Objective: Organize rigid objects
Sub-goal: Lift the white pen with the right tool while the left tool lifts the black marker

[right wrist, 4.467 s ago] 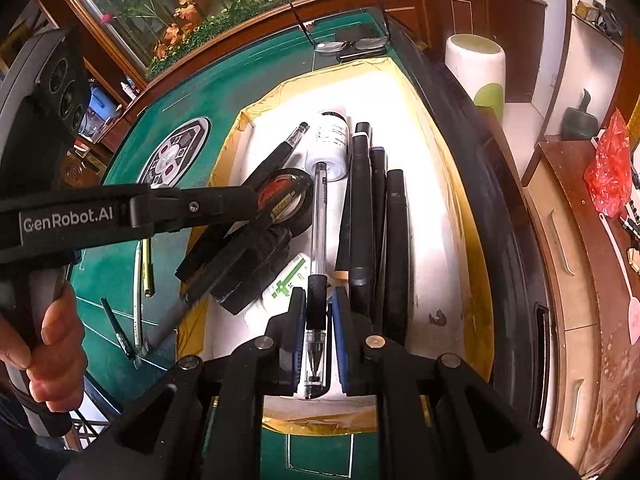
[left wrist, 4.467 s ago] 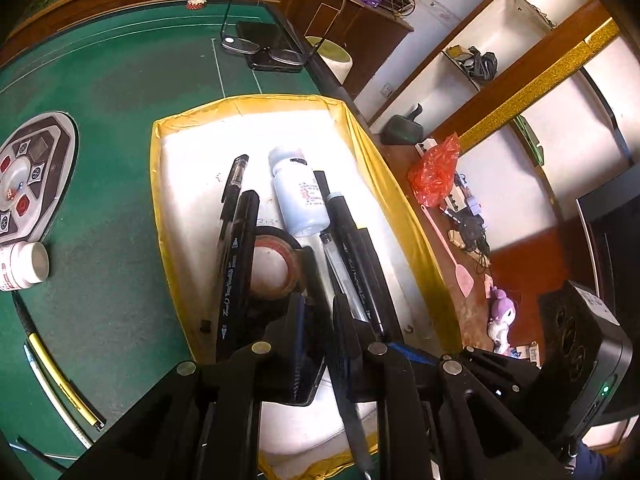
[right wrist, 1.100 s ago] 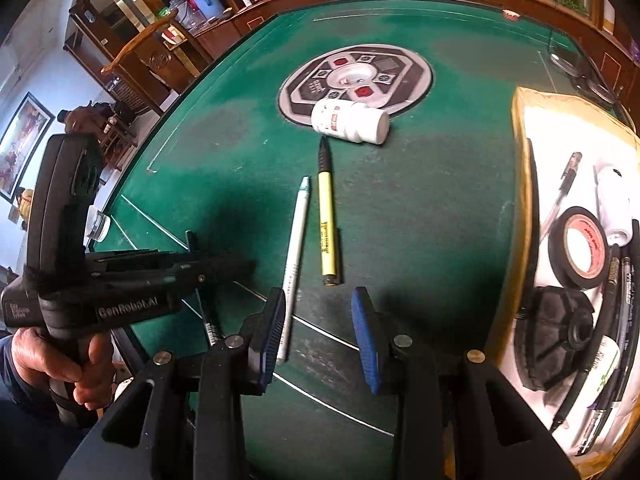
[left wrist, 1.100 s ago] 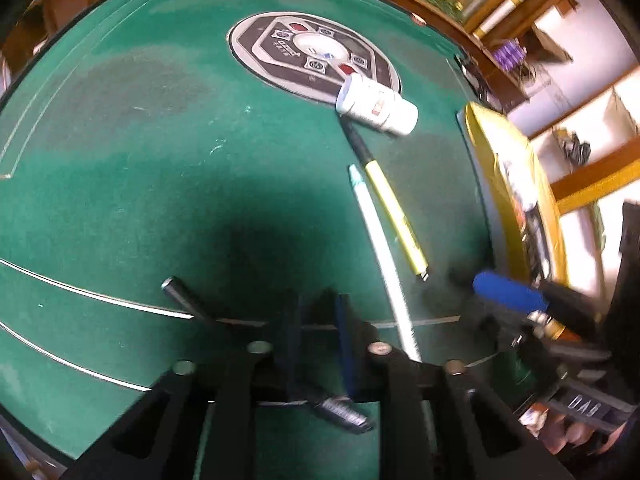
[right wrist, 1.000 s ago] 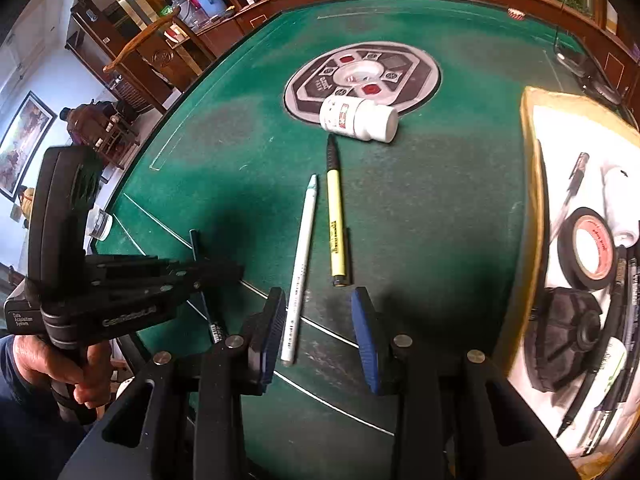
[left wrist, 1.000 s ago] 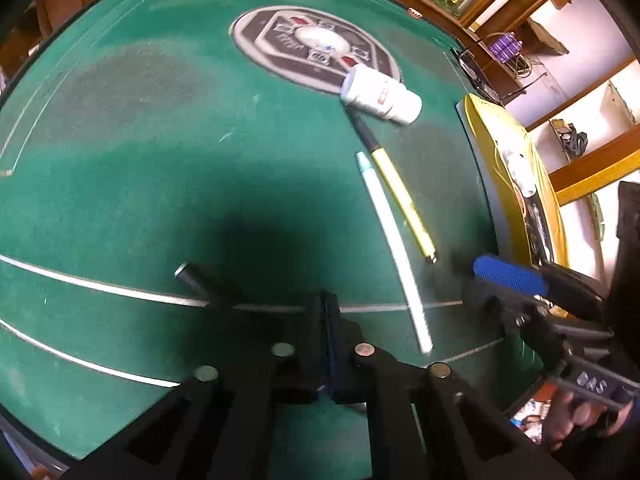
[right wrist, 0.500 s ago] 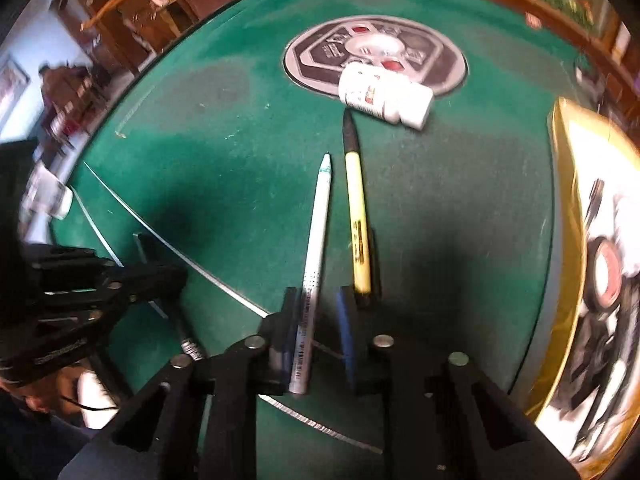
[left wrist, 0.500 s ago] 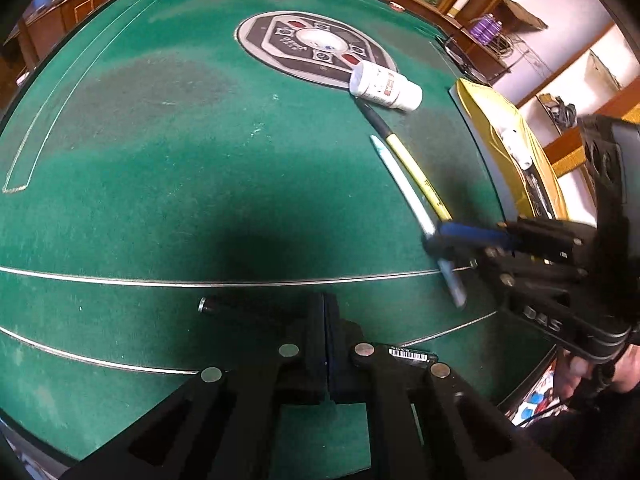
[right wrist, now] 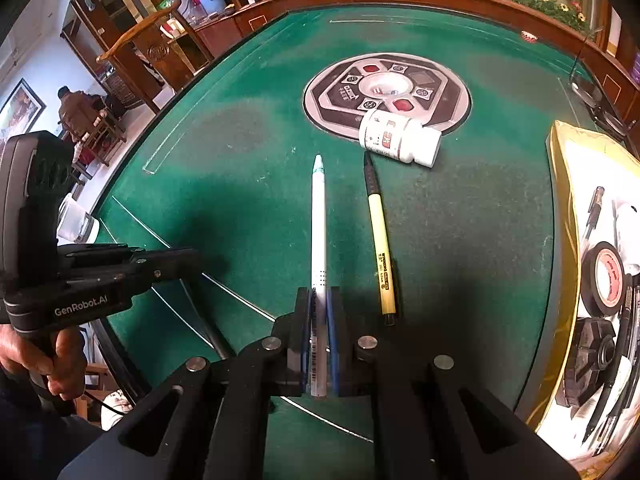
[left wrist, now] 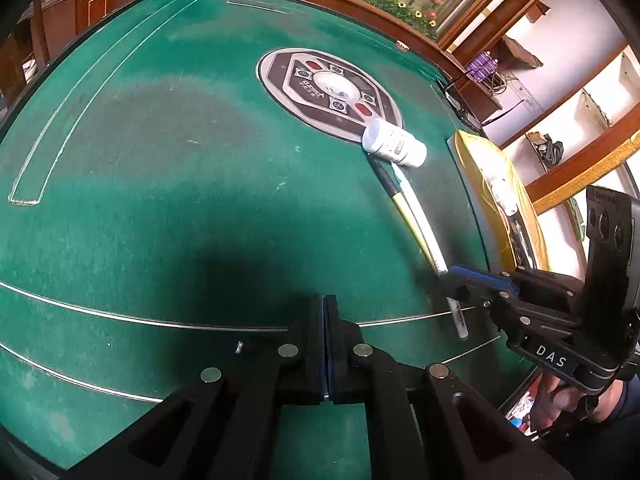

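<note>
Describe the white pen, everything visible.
The white pen is a slim, plastic-looking stick with a pale green tip and rows of small dots on the barrel. Its printed rear end sits clamped in the right tongs, the tip pointing away toward the white bottle. It runs beside the yellow pen, apart from it.

On the counter, a bottle lies beyond two pens; the tray of tools sits to their right.

a home games room: green felt mahjong table, carved wooden chair, wall shelves.
</note>
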Demonstrator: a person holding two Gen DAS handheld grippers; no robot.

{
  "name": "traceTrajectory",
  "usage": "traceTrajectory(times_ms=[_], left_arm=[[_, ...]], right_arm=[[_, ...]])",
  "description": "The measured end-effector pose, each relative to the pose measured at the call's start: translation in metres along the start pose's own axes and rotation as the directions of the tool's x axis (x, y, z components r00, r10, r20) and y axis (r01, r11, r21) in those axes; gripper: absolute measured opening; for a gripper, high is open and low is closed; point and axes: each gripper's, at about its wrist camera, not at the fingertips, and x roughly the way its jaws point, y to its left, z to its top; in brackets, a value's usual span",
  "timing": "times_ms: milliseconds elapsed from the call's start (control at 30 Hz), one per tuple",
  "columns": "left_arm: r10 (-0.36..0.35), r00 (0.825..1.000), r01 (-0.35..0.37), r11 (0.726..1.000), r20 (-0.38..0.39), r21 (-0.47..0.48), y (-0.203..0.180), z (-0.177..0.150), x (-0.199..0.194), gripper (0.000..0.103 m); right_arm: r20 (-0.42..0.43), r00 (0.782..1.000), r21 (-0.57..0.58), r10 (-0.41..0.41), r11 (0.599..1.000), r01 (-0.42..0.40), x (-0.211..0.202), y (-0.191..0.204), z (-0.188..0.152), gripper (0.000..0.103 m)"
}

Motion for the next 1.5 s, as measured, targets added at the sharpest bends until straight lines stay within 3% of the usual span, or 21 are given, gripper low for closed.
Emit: traceTrajectory(times_ms=[67,200,267,300,333,367,400,533,700,833,867,900,967,1067,1267,1500], left_arm=[[-0.008,1.000,0.008,1.000,-0.011,0.023,-0.005,0.001,0.000,0.001],[-0.014,0.998,0.024,0.984,-0.059,0.178,-0.027,-0.004,-0.008,0.002],[-0.062,0.991,0.077,0.989,-0.117,0.126,-0.026,-0.007,-0.007,0.009],[-0.099,0.985,0.112,0.990,-0.139,0.083,-0.024,-0.009,-0.007,0.023],[-0.128,0.979,0.137,0.990,-0.156,0.045,-0.024,-0.011,-0.006,0.030],[-0.126,0.978,0.132,0.991,-0.166,0.028,-0.023,-0.014,-0.006,0.045],[-0.115,0.977,0.119,0.993,-0.177,0.015,-0.024,-0.016,-0.004,0.053],[-0.079,0.977,0.070,0.996,-0.198,-0.049,-0.025,-0.021,0.005,0.053],[-0.058,0.978,0.026,0.987,-0.201,-0.158,-0.022,-0.025,0.014,0.053],[0.003,0.983,-0.043,0.976,-0.182,-0.215,-0.026,-0.025,0.019,0.050],[0.017,0.984,-0.057,0.973,-0.175,-0.223,-0.029,-0.026,0.020,0.035],[0.024,0.983,-0.066,0.970,-0.180,-0.234,-0.030,-0.027,0.023,0.013],[0.016,0.987,-0.056,0.967,-0.160,-0.248,-0.034,-0.032,0.027,0.011],[0.072,0.989,-0.098,0.975,-0.132,-0.201,-0.047,-0.036,0.023,0.002],[0.118,0.988,-0.134,0.974,-0.098,-0.181,-0.056,-0.039,0.024,0.001],[0.136,0.984,-0.158,0.965,-0.117,-0.208,-0.059,-0.029,0.028,0.001]], right_arm=[[0.005,1.000,0.013,-0.006,1.000,0.006,-0.001,-0.003,0.000,0.007],[0.014,1.000,0.043,-0.007,0.999,0.006,-0.005,-0.010,-0.004,0.007],[0.017,1.000,0.051,-0.008,0.999,0.007,-0.007,-0.014,-0.006,0.007],[0.019,1.000,0.055,-0.008,0.998,0.007,-0.008,-0.015,-0.007,0.007],[0.019,1.000,0.059,-0.007,0.998,0.006,-0.009,-0.017,-0.009,0.007],[0.020,1.000,0.066,-0.005,0.998,0.004,-0.010,-0.019,-0.010,0.007],[0.022,1.000,0.068,-0.005,0.998,0.003,-0.011,-0.020,-0.011,0.007],[0.031,1.000,0.059,0.001,0.998,-0.002,-0.017,-0.026,-0.016,0.007],[0.040,0.999,0.031,0.016,0.999,-0.017,-0.025,-0.033,-0.022,0.007],[0.042,0.999,0.006,0.032,0.999,-0.032,-0.033,-0.042,-0.027,0.007],[0.043,0.998,-0.001,0.035,0.999,-0.035,-0.035,-0.045,-0.028,0.007],[0.044,0.998,-0.006,0.038,0.999,-0.038,-0.037,-0.047,-0.029,0.007],[0.048,0.998,-0.019,0.046,0.999,-0.045,-0.042,-0.052,-0.032,0.007],[0.055,0.997,-0.029,0.058,0.998,-0.057,-0.047,-0.060,-0.035,0.007],[0.071,0.994,-0.031,0.082,0.996,-0.080,-0.055,-0.074,-0.038,0.007],[0.089,0.992,-0.018,0.087,0.996,-0.086,-0.062,-0.083,-0.040,0.007]])
